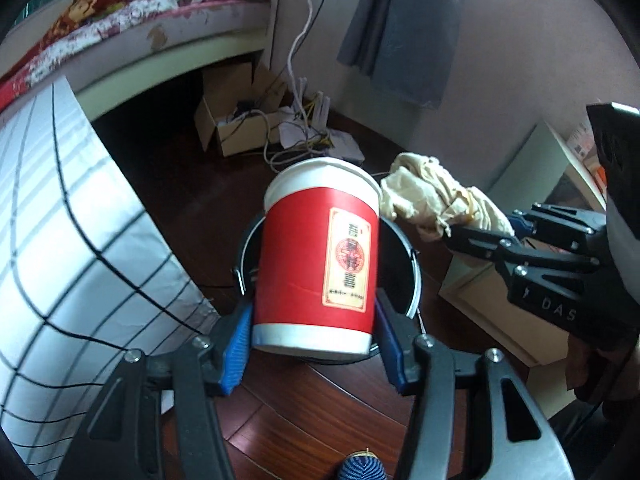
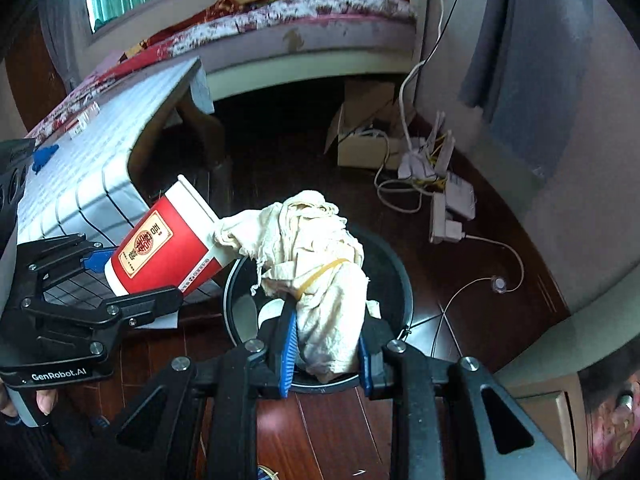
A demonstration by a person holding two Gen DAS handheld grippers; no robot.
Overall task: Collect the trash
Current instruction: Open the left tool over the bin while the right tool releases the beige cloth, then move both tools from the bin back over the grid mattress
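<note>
Two grippers over black bin (image 2: 400, 280): left (image 1: 314, 320) clamps red cup (image 1: 316, 264), right (image 2: 326, 356) clamps rag (image 2: 320, 264).

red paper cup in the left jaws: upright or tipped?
Tipped. In the right wrist view the red paper cup leans with its white rim toward the cloth wad, above the black bin.

My left jaws' ribbed blue rubbery pads (image 1: 236, 344) are pressing on a paper cup (image 1: 320, 264), its red wrap looking smooth and faintly glossy. My right jaws are pinching a crumpled cream cloth (image 2: 320, 260), matt and frayed at the edges. Below, a black plastic bin (image 2: 394, 276) is catching light on its smooth rim, and the dark wooden floor (image 2: 332, 428) is gleaming, polished.
</note>
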